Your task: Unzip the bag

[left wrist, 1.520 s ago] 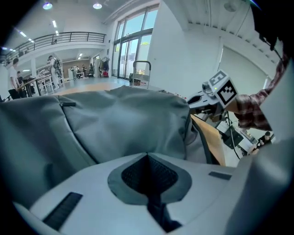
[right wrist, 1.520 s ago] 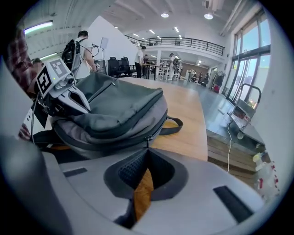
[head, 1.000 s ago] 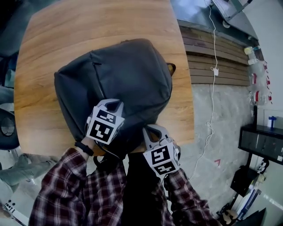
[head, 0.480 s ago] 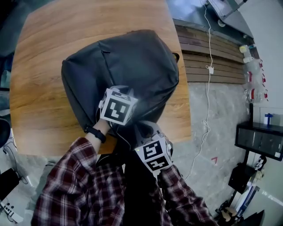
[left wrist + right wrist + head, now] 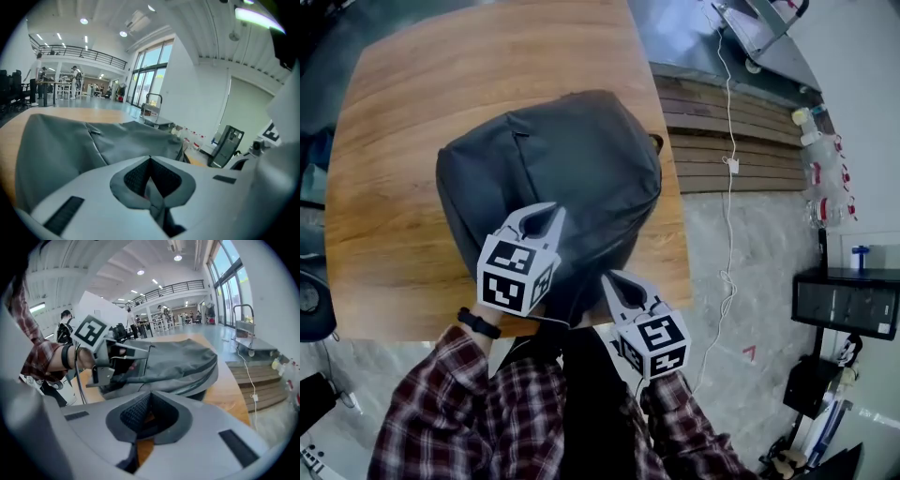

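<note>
A dark grey backpack point(image 5: 553, 178) lies flat on the wooden table point(image 5: 412, 94), with a zip line and small pull point(image 5: 522, 137) near its far left. My left gripper point(image 5: 546, 217) hovers over the bag's near part, its jaws shut and nothing visibly between them. In the left gripper view the left gripper point(image 5: 150, 158) looks along the bag's top point(image 5: 70, 145). My right gripper point(image 5: 614, 281) is at the table's near edge, just right of the bag, also shut and empty. The right gripper view shows the bag point(image 5: 183, 362) ahead and the left gripper point(image 5: 123, 352) above it.
Wooden steps point(image 5: 722, 141) with a white cable point(image 5: 731, 164) lie right of the table. A black cabinet point(image 5: 844, 300) stands at the far right. Part of a chair point(image 5: 309, 300) shows at the left edge. Bare tabletop surrounds the bag at the left and far side.
My left gripper went forward over the bag half a second ago and has come back toward the near edge. The right gripper shifted slightly right. The bag's outline has changed little.
</note>
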